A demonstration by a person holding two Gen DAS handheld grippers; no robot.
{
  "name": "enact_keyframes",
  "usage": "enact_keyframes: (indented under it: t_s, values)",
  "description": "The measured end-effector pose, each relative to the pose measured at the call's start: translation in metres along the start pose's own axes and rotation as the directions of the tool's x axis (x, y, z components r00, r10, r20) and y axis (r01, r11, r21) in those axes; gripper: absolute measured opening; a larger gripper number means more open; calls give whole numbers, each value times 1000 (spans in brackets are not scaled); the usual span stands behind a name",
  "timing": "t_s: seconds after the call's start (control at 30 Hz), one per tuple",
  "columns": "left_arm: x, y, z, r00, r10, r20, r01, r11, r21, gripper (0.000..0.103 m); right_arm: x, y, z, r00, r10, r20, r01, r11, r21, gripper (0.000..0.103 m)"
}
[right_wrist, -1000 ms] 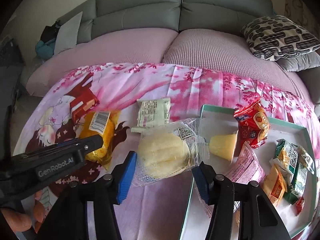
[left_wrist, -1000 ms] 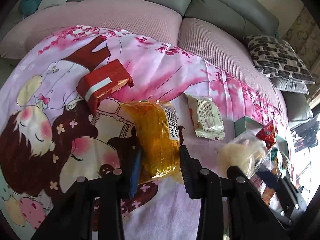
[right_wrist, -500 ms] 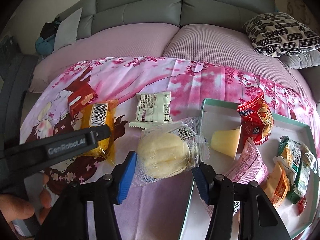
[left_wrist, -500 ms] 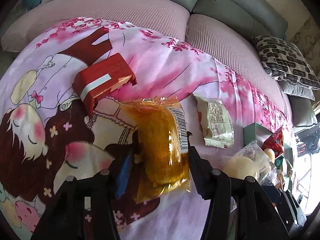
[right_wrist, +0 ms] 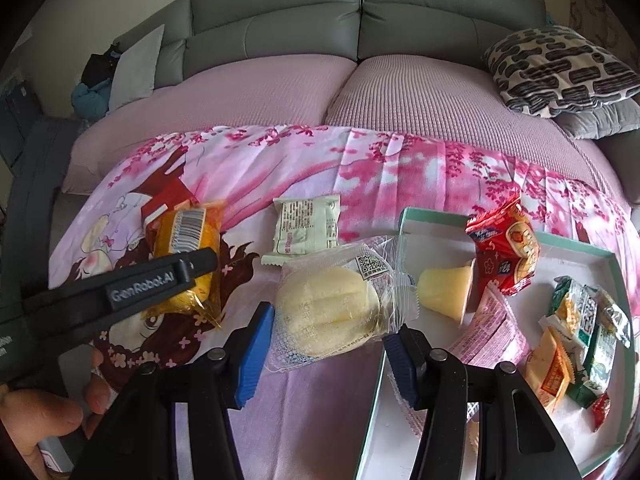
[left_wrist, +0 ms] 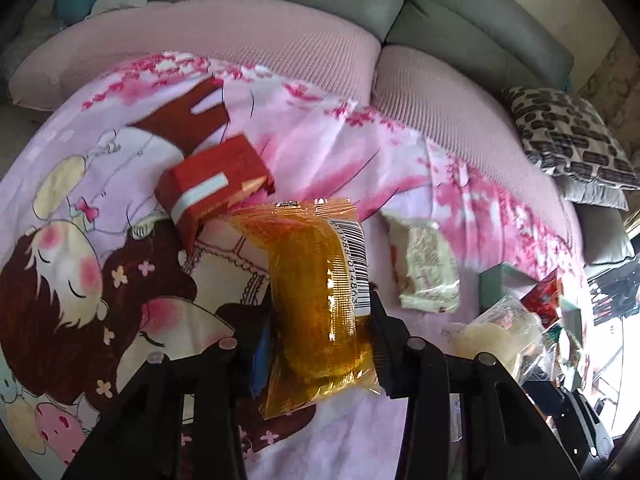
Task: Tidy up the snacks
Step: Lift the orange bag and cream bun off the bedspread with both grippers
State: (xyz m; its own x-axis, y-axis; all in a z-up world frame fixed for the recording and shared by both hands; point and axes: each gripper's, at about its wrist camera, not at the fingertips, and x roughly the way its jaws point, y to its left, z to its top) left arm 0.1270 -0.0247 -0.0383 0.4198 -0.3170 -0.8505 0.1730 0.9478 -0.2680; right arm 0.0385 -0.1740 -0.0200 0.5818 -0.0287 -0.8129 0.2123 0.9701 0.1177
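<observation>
My left gripper [left_wrist: 320, 336] is shut on an orange-wrapped cake packet [left_wrist: 316, 300] and holds it above the pink cartoon cloth; it also shows in the right wrist view [right_wrist: 188, 256]. My right gripper [right_wrist: 328, 344] is shut on a clear-wrapped pale yellow bun [right_wrist: 328, 308], held just left of the white tray [right_wrist: 580, 256] with teal rim. A red box [left_wrist: 212, 188] and a white-green packet [left_wrist: 428, 268] lie on the cloth.
The tray holds a yellow jelly cup [right_wrist: 444, 288], a red packet [right_wrist: 504, 248], a pink packet [right_wrist: 488, 332] and several small snacks [right_wrist: 576, 336]. A sofa with a patterned cushion [right_wrist: 556, 68] stands behind. A hand [right_wrist: 44, 412] holds the left gripper.
My left gripper has lifted the orange packet off the cloth and carried it slightly right. My right gripper holds the bun nearly still, a little higher.
</observation>
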Motion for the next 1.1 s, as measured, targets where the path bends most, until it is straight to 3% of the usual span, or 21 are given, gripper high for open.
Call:
enact_keyframes:
  t_s: [0.4, 0.67, 0.93, 1.1]
  values:
    - [-61, -15, 9, 988, -53, 148, 48, 998, 39, 43, -46, -5, 10, 993, 8, 122, -11, 1000, 26, 56]
    - [-78, -27, 9, 980, -76, 186, 65, 996, 68, 43, -49, -20, 9, 992, 7, 128, -19, 996, 89, 57]
    - [-90, -66, 0, 969, -143, 200, 111, 980, 165, 43, -69, -68, 6, 984, -43, 172, 6, 978, 207, 56]
    - [-90, -104, -12, 963, -208, 173, 160, 953, 257, 43, -88, -127, -7, 975, -134, 178, 64, 933, 353, 56]
